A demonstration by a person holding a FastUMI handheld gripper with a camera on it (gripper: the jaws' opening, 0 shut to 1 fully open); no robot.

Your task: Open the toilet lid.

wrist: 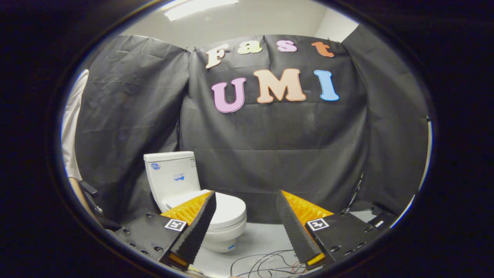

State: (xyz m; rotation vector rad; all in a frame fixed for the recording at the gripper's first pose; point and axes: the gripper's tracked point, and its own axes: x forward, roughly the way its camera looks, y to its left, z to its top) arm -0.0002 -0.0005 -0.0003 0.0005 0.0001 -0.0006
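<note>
The gripper (245,197) hangs in mid-air in the lower part of the frame, its two fingers (198,227) spread wide with a broad gap between the tips. Nothing lies between them and neither touches anything. Each finger carries a small square marker near its base.

The toilet (185,193) stands at lower left of center, beyond the fingers and partly hidden behind the left one. It is white, with an upright tank (173,177) at the back and a rounded bowl (227,235) in front that faces toward the lower right. The lid (229,210) lies flat, shut over the bowl, its smooth top showing just to the right of the left fingertip. What is inside the bowl cannot be seen with the lid down. Small stickers show on the tank's front and side and low on the bowl; they are too small to make out.

The toilet rests on a pale floor (262,239). A loose tangle of thin wires (266,264) sprawls on that floor at bottom center, between the two fingers and near the bowl's foot.

Black cloth (270,154) hangs as a wall behind the toilet and wraps both sides of the frame. At far left, a person's light sleeve (73,127) and forearm (79,193) edge into view. A ceiling light (197,5) glows at top left of center.
</note>
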